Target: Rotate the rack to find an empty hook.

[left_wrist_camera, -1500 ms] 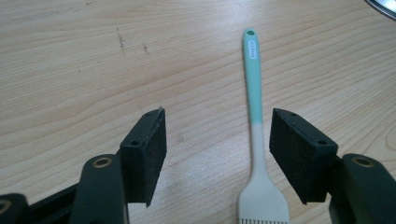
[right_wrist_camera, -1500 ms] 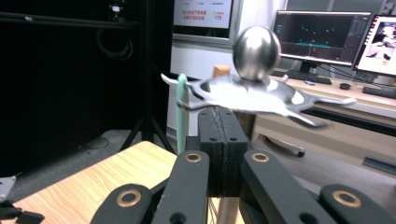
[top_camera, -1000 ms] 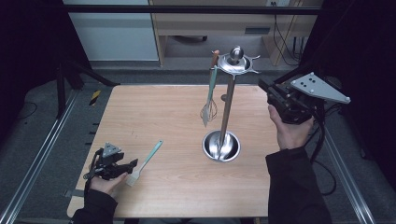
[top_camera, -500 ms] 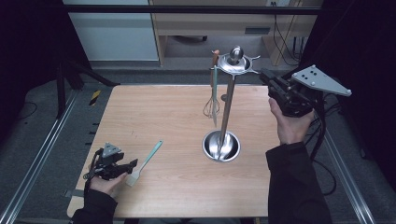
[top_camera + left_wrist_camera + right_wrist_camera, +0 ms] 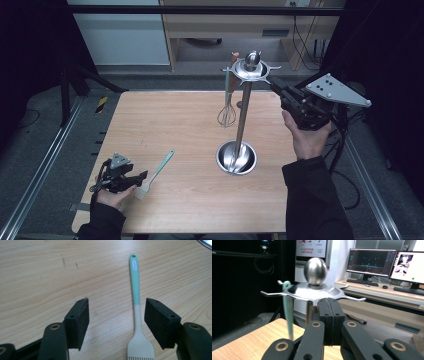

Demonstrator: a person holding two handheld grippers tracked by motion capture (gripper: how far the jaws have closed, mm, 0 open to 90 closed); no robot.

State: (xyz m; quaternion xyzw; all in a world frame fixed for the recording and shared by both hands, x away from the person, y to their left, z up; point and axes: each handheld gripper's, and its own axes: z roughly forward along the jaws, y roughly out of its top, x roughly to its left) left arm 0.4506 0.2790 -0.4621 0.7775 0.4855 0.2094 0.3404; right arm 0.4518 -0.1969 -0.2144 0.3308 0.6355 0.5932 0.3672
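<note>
Resting low at the table's seven o'clock corner, left gripper (image 5: 142, 176) with jaws spread wide, pads pressing on nothing. Lying flat between those jaws in the left gripper view, closer to the right-hand pad (image 5: 160, 325), pastry brush (image 5: 136, 305): pale bristle head nearest the gripper, teal handle running away toward twelve o'clock, hanging hole at the far tip. From the high view, long axis of the brush (image 5: 155, 174) slanting from seven o'clock up to one o'clock, head near the gripper, handle end aimed at the stand's base.

Standing right of centre on the light wooden table (image 5: 165, 125), steel utensil stand (image 5: 243, 120): round dished base, upright pole, hooked disc and ball knob on top. Hanging from a hook at the stand's nine o'clock side, wire whisk (image 5: 227, 114), loops downward.

Held up off the table at three o'clock of the stand's top, right gripper (image 5: 275, 88) clamped fully together on nothing, tips pointing at the disc's rim and just short of it in the right gripper view (image 5: 328, 305). Beyond the table, a wooden desk, cables, monitors, dark surroundings.
</note>
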